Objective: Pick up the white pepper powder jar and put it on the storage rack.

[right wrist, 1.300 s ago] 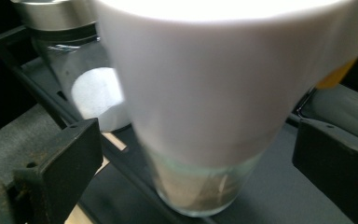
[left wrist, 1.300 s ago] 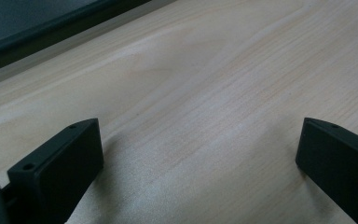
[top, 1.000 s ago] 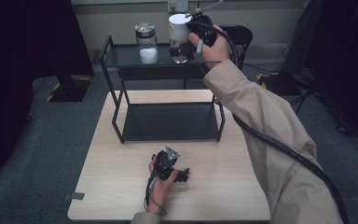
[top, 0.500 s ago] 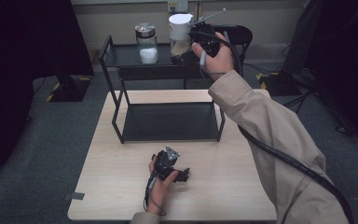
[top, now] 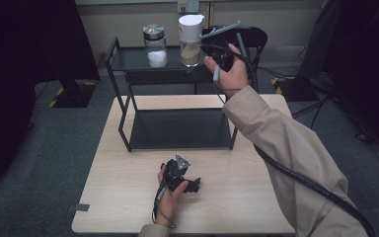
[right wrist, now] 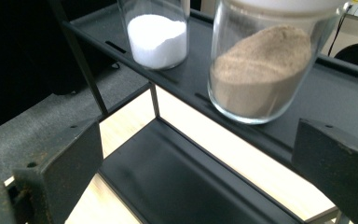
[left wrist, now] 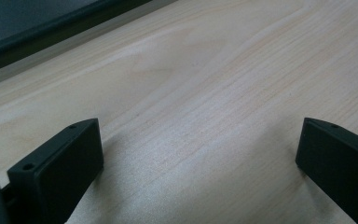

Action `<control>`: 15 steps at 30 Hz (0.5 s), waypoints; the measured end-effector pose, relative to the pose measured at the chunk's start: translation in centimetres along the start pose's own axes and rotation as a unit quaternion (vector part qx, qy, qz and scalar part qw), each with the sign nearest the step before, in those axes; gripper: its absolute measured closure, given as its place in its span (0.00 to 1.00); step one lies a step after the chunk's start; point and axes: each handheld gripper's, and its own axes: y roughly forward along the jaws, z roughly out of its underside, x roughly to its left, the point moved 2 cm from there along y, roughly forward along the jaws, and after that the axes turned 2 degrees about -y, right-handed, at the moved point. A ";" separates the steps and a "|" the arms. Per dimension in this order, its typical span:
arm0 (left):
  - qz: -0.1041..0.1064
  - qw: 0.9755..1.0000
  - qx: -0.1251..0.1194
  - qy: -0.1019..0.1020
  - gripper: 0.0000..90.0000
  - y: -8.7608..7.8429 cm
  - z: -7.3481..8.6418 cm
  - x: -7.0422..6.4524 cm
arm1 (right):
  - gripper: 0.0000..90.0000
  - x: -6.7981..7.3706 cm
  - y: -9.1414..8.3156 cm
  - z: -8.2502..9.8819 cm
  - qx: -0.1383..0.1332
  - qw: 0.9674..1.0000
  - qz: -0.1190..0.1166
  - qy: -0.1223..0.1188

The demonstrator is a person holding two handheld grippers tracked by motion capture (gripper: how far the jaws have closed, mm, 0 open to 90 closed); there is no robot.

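A black two-tier rack [top: 124, 124] stands at the far side of the wooden table [top: 123, 197]. Two glass jars stand upright on its top shelf [right wrist: 345, 107]: one of white powder [top: 155, 47] [right wrist: 157, 37] with a metal lid, and one of brown powder [top: 191, 42] [right wrist: 261, 70] with a white lid. My right gripper [top: 211, 48] [right wrist: 200, 135] hovers open just right of the brown jar, a little back from it, with nothing between its jaws. My left gripper [top: 180, 175] [left wrist: 198, 149] rests open on the bare table [left wrist: 214, 70] in front of the rack.
The rack's lower shelf [top: 177, 128] holds nothing. A black chair [top: 256, 34] stands behind the rack at the right. Cables [top: 321, 98] lie on the floor to the right. A dark curtain [top: 19, 59] hangs at the left.
My right gripper has drawn back from the brown jar, down and to the right, and the jar stays on the top shelf. The left gripper has not moved.
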 end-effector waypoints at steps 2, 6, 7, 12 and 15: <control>0.000 1.000 0.000 0.000 0.00 0.0 0.0 0.0 | 0.01 0.0 0.0 0.3 0.000 1.000 -0.001 0.001; 0.000 1.000 -0.001 0.000 0.00 0.0 0.0 0.0 | 0.01 -0.3 0.0 1.1 -0.003 1.000 -0.004 -0.001; 0.000 1.000 0.000 0.000 0.00 0.0 0.0 0.0 | 0.01 -0.3 0.0 1.2 -0.001 1.000 -0.003 0.000; 0.000 1.000 -0.001 0.000 0.00 0.0 0.0 0.0 | 0.01 -0.5 -0.2 1.9 -0.004 1.000 -0.007 0.001; 0.000 1.000 -0.001 0.000 0.00 0.0 0.0 0.0 | 0.01 -0.4 -0.3 2.2 -0.003 1.000 -0.008 -0.002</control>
